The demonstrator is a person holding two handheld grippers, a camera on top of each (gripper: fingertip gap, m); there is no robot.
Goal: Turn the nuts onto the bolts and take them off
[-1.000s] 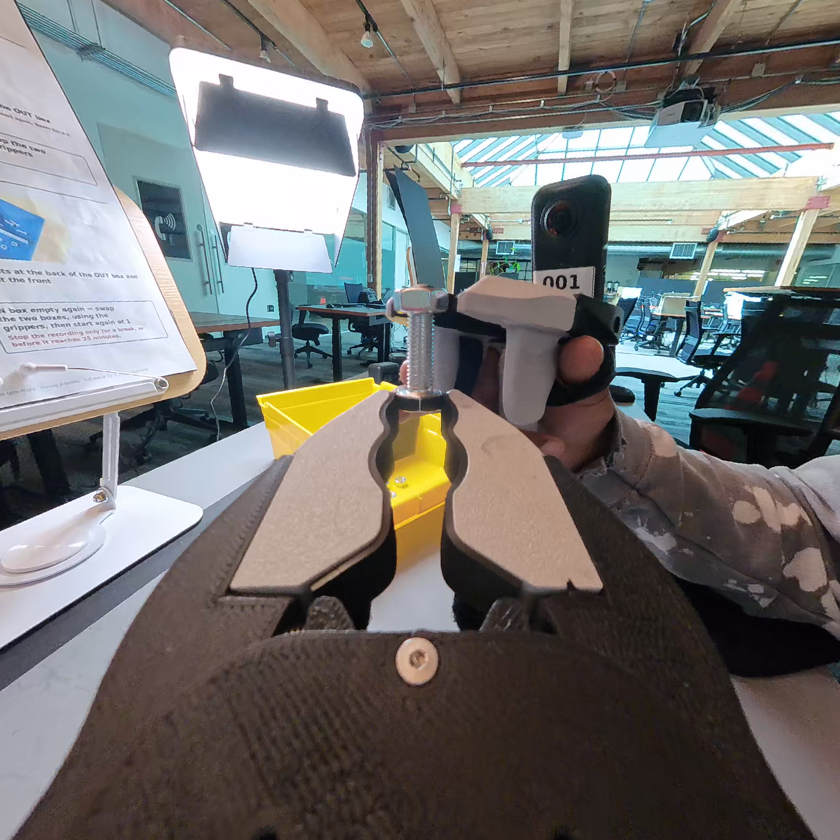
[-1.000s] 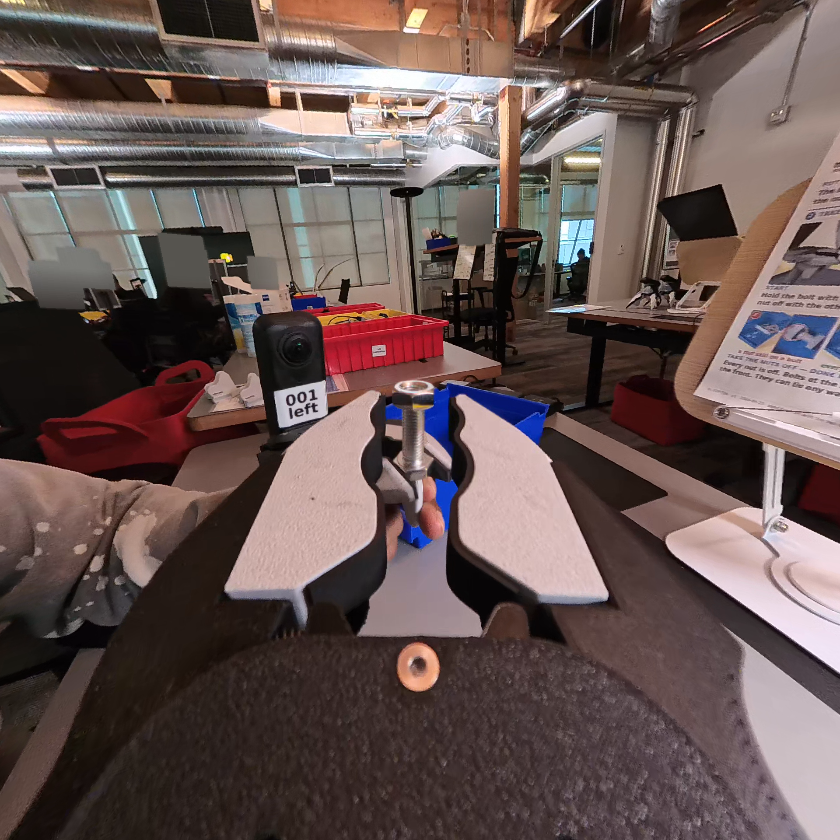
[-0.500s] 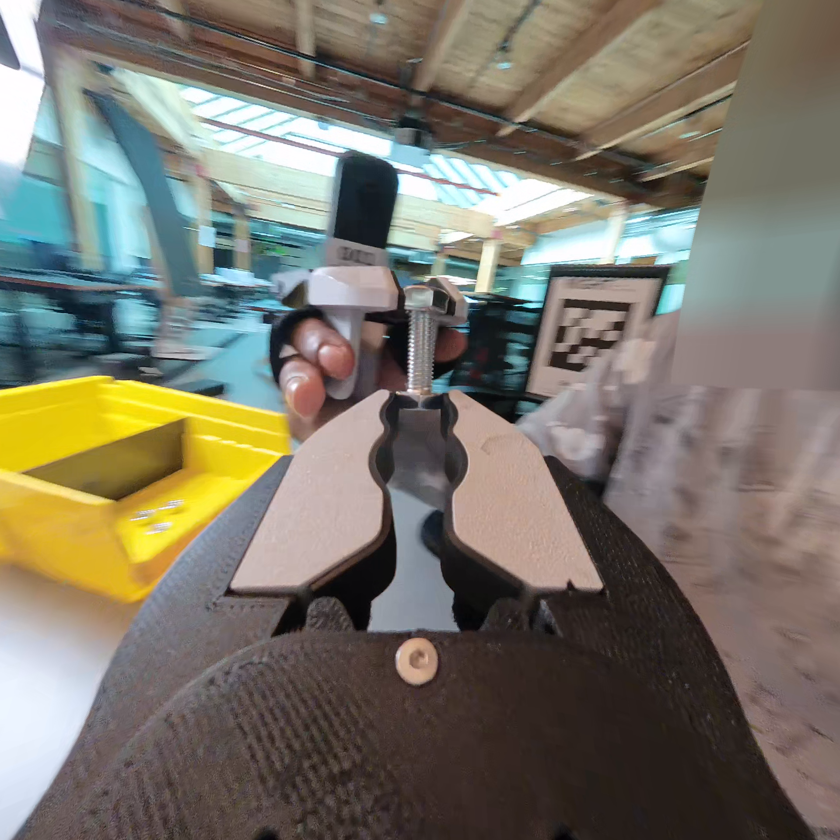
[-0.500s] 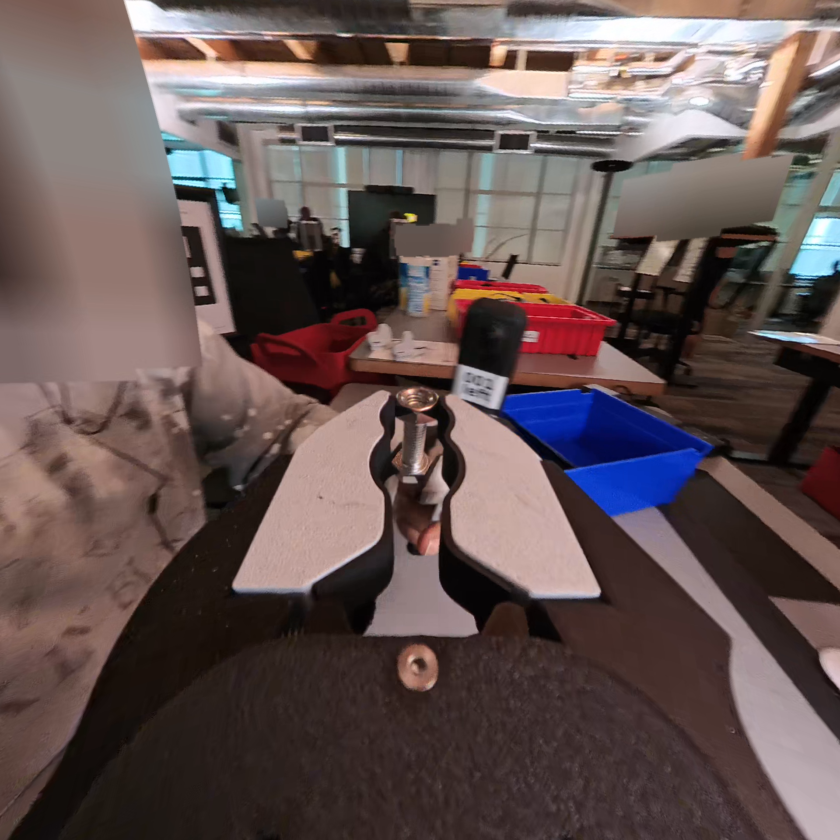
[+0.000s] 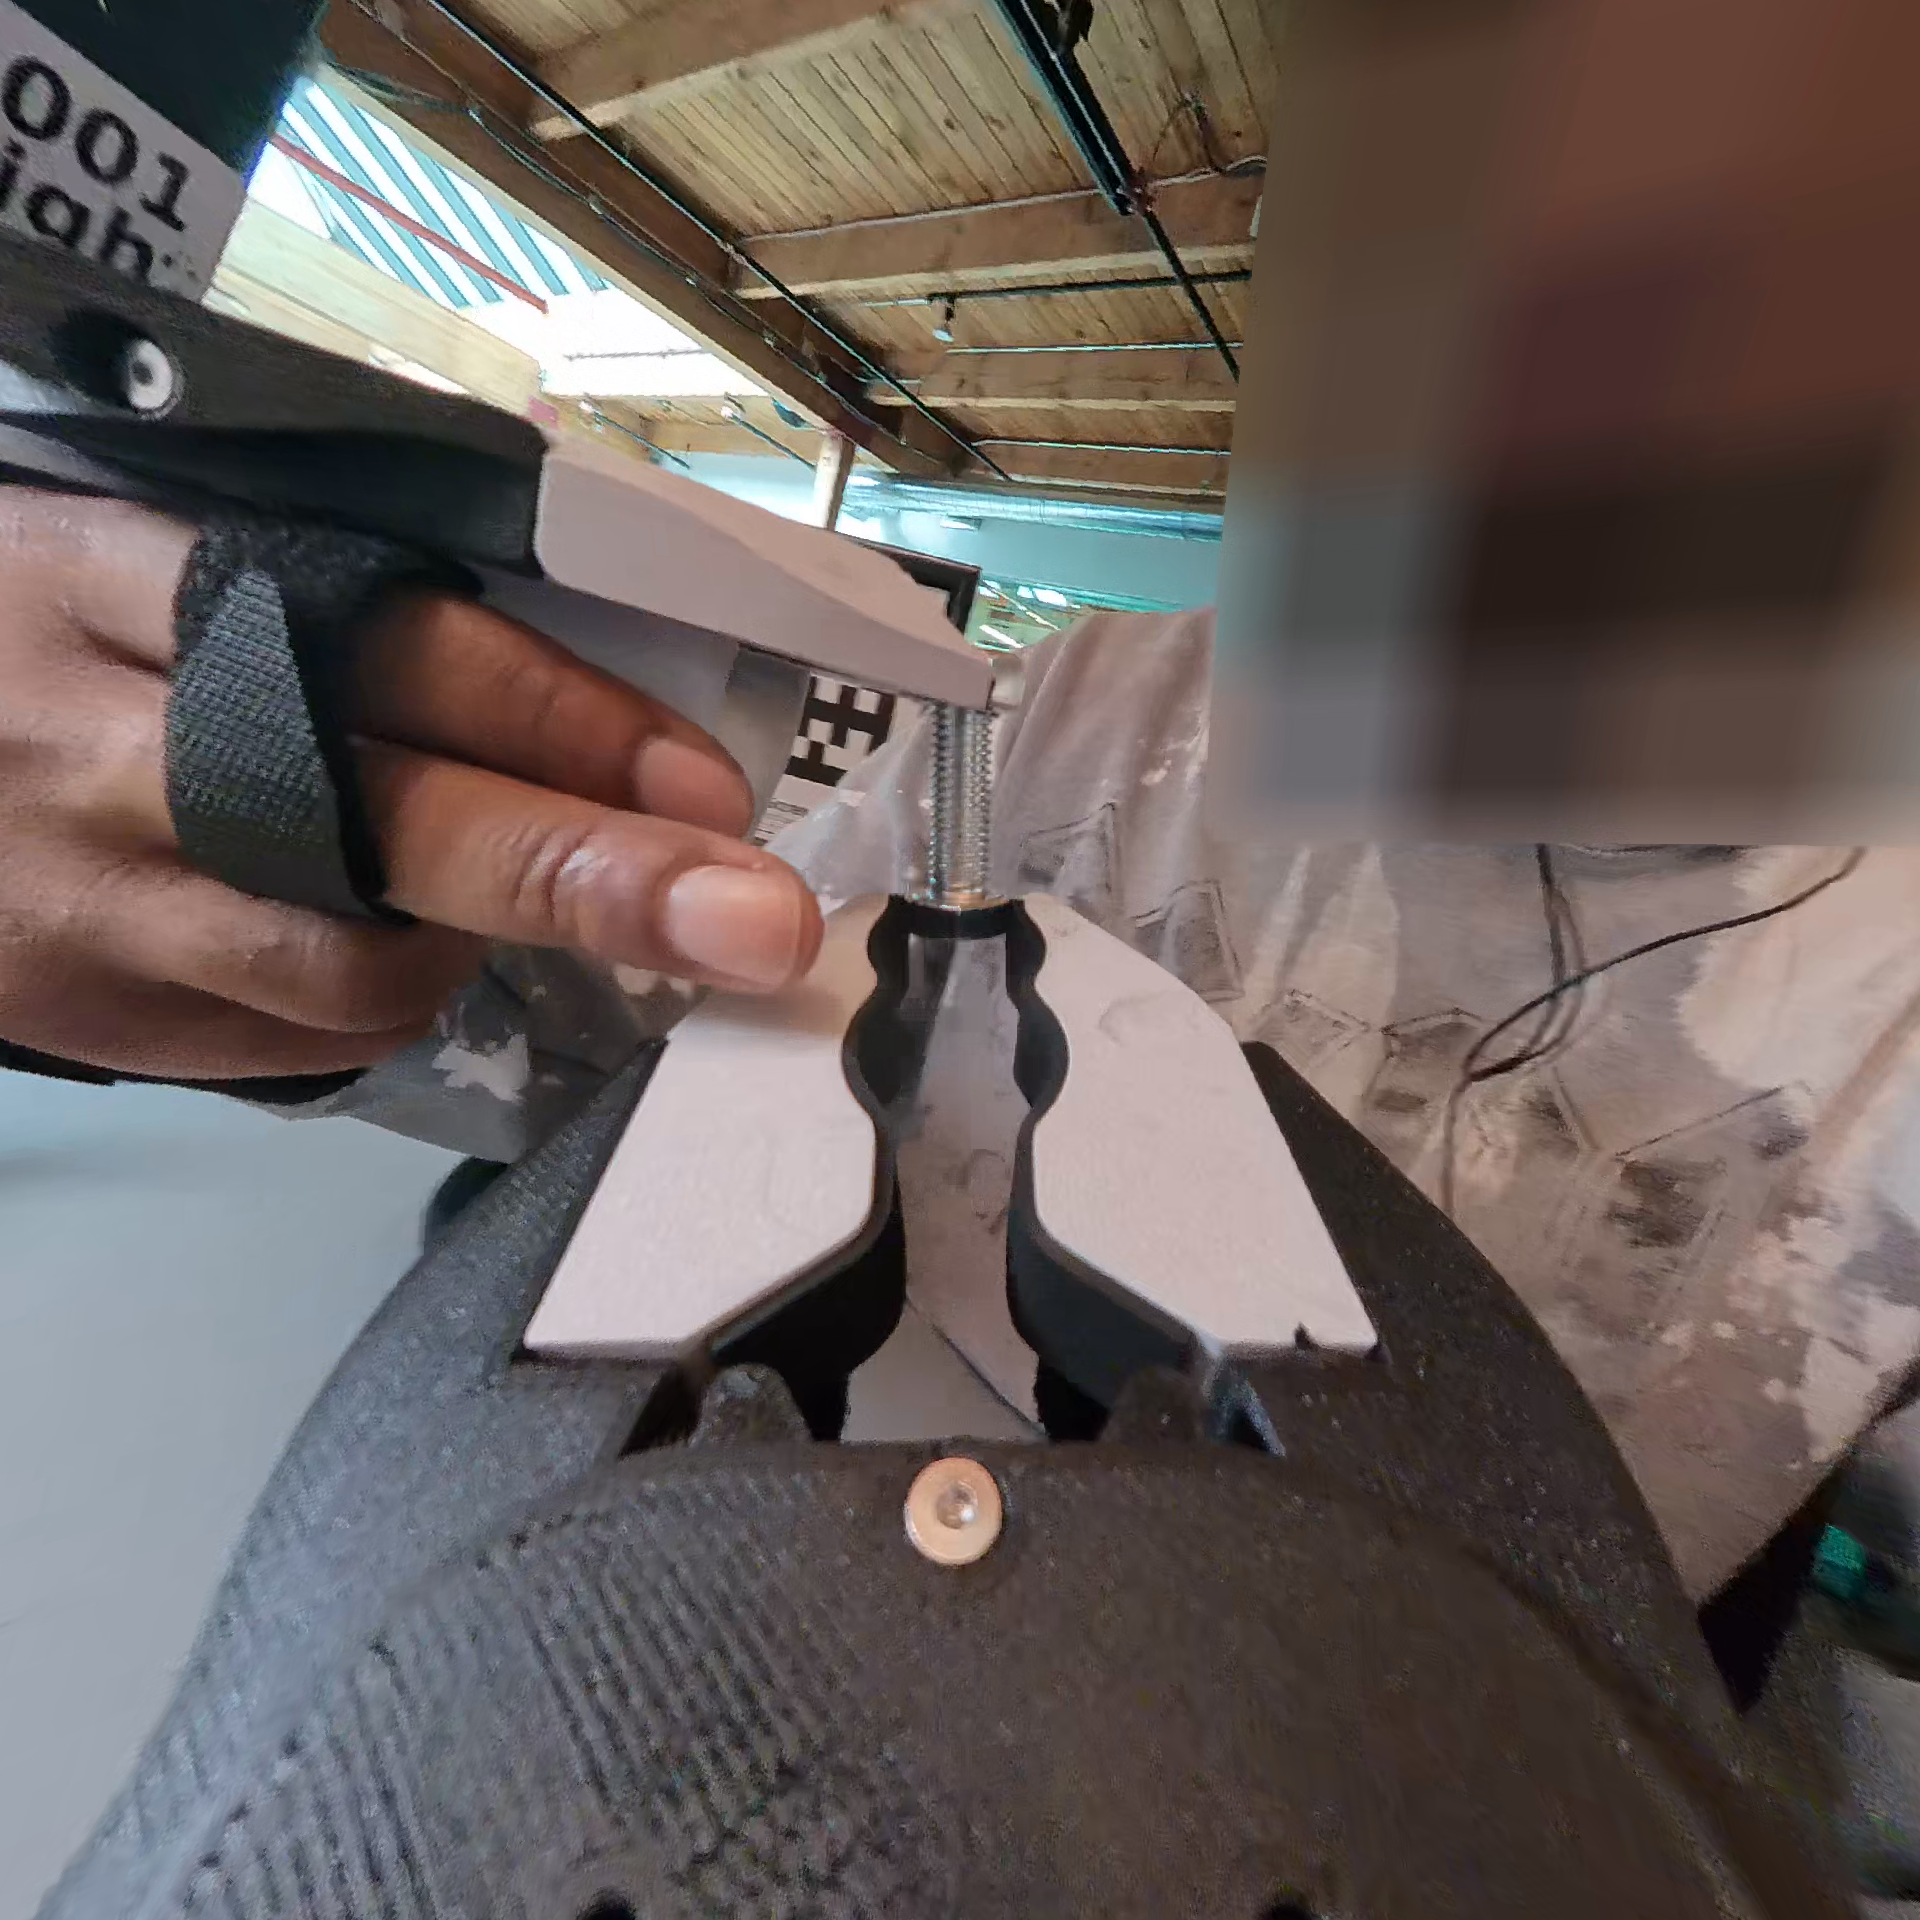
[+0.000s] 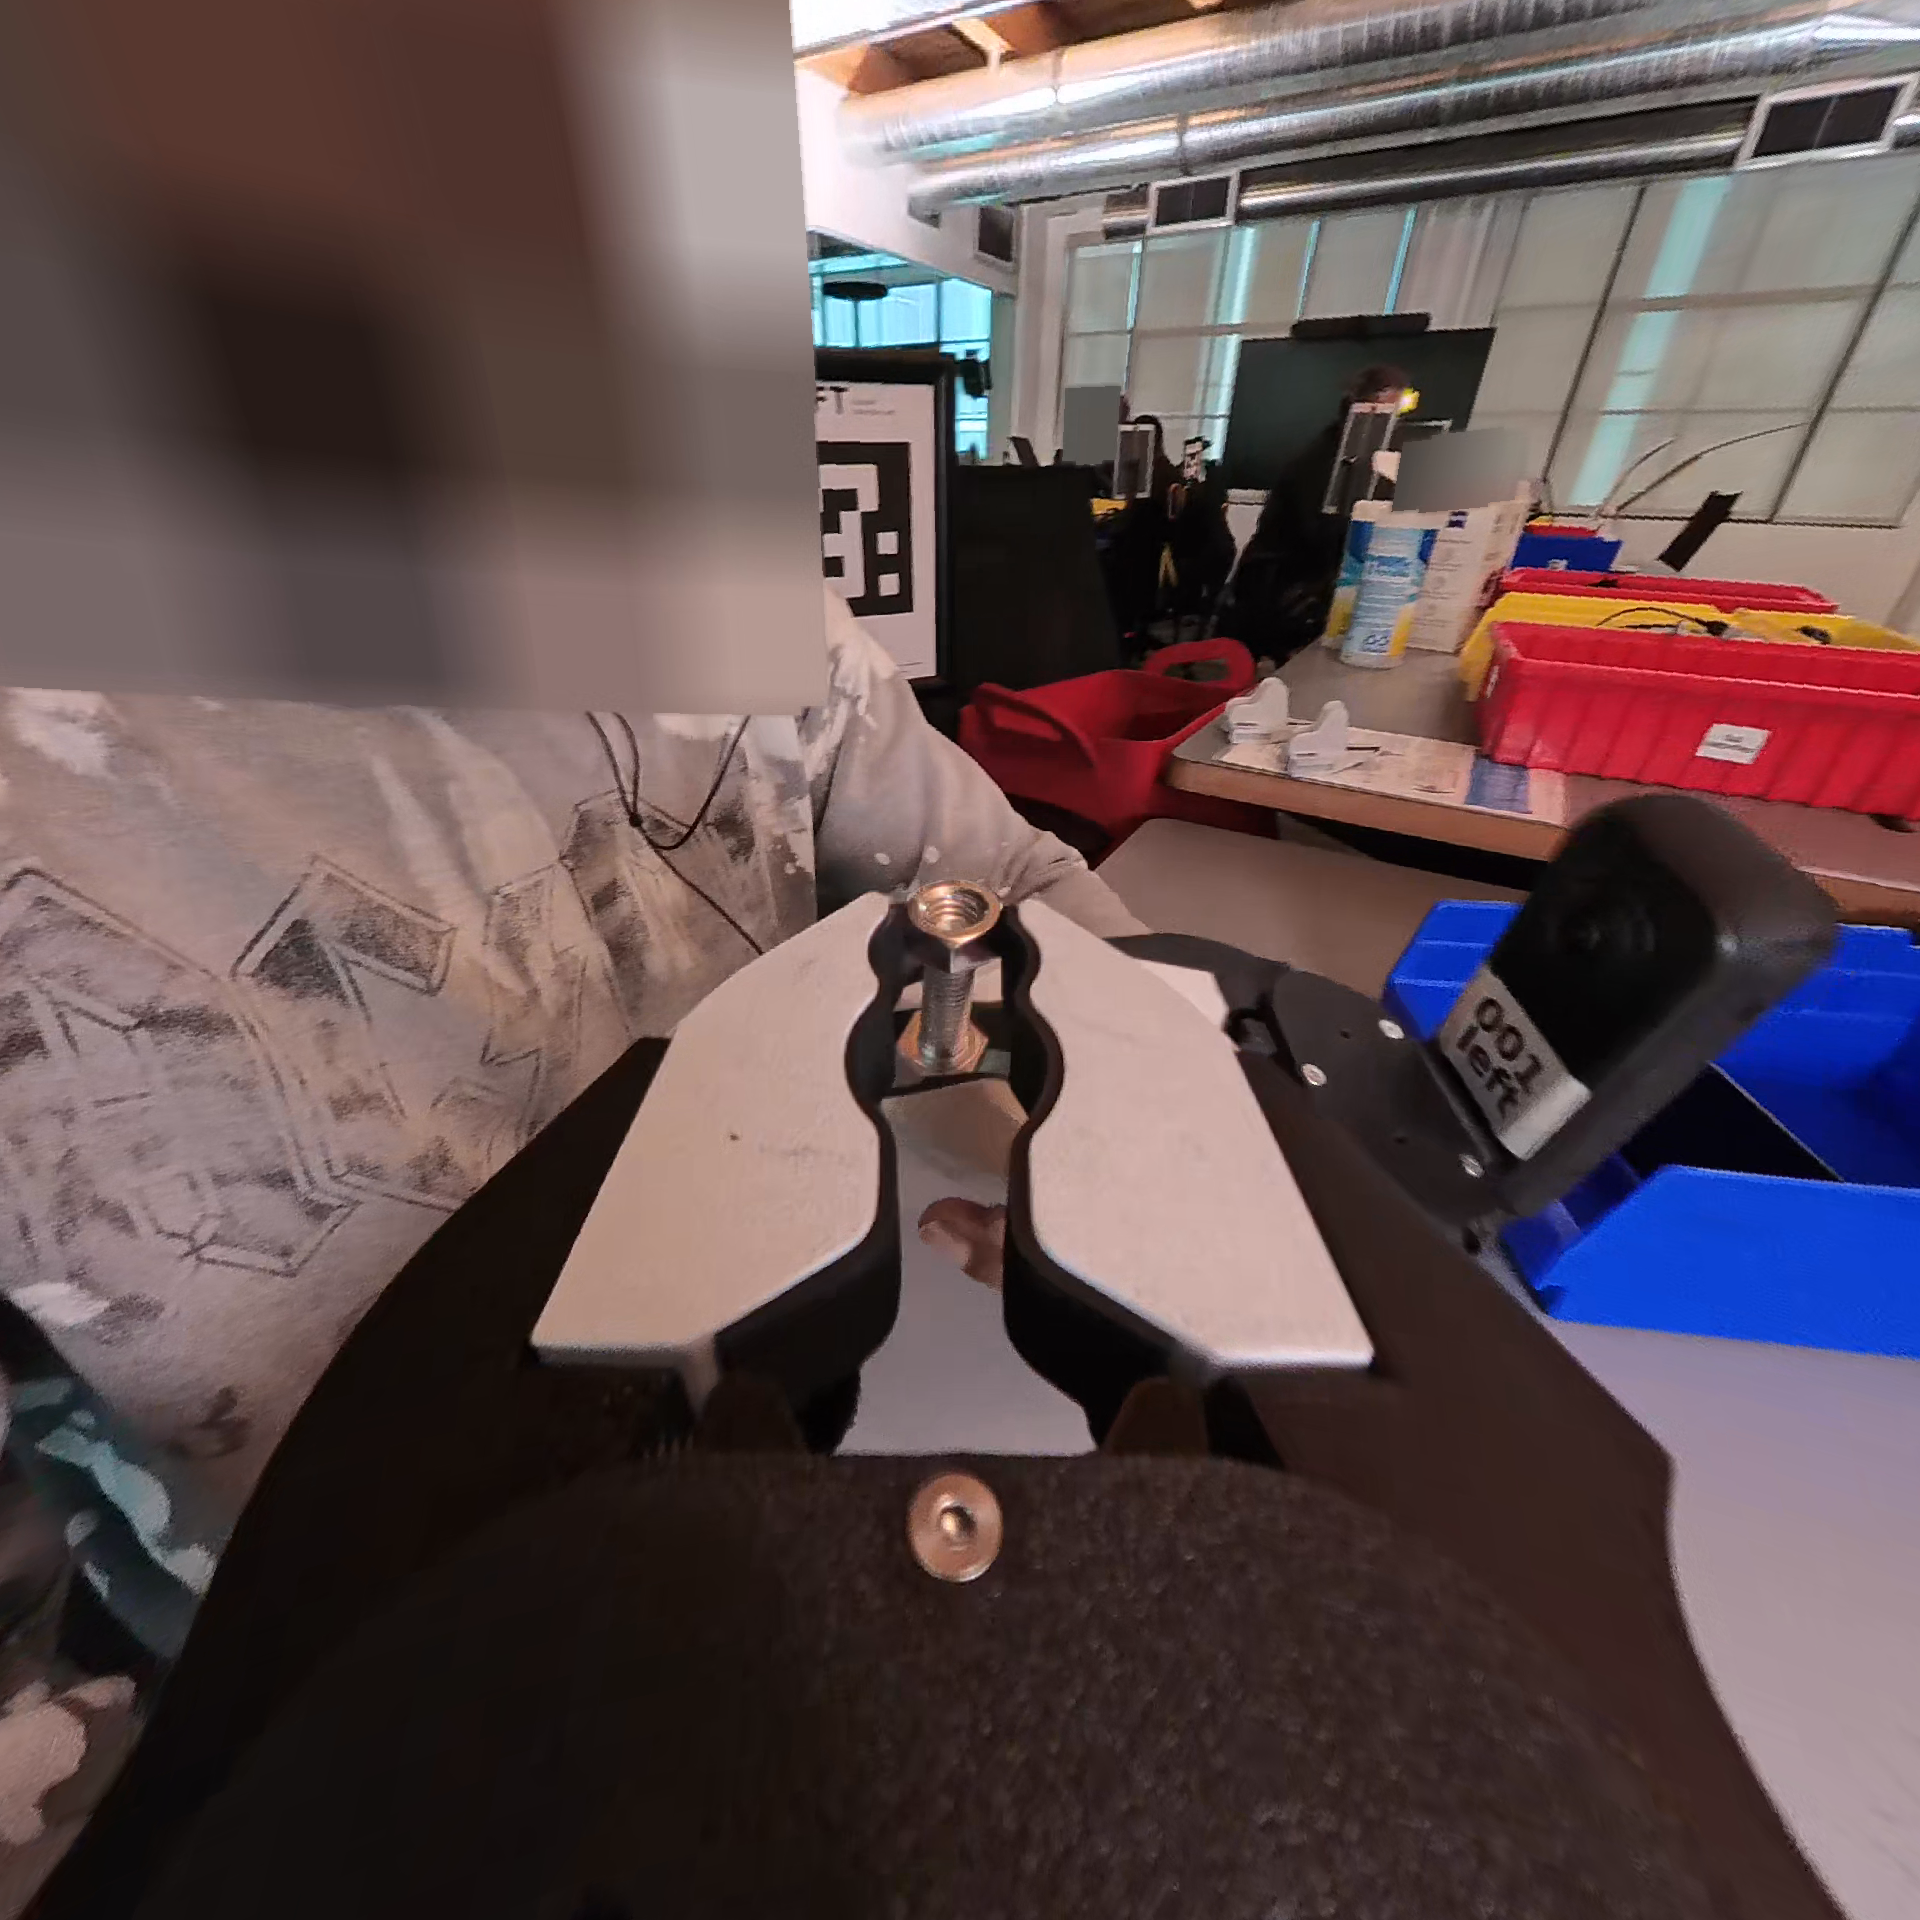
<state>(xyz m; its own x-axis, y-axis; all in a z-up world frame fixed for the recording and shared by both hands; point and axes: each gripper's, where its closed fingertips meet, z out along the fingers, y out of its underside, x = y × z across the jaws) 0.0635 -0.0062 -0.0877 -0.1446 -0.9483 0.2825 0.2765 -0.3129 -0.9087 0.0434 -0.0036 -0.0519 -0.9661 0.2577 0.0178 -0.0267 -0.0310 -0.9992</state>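
Observation:
A silver bolt stands upright between my two grippers, close to the person's chest. My left gripper is shut on the bolt's lower hex end, which shows as a hex piece in the right wrist view. My right gripper is shut on a nut at the bolt's top end, with its threaded hole facing up. In the left wrist view the right gripper's grey finger reaches in from the left over the bolt, with the hand around its handle. The left gripper's body lies to the right in the right wrist view.
The person's patterned sweatshirt fills the space just behind the bolt. A blue bin sits on the grey table at the right. Red bins and a red bag are on and beside another table farther back. Less than 4 cm separates the two grippers' tips.
Both grippers have swung round together with the bolt, from facing the room to facing the person's body. The yellow bin and paper stand have left the left wrist view. Both grips are unchanged.

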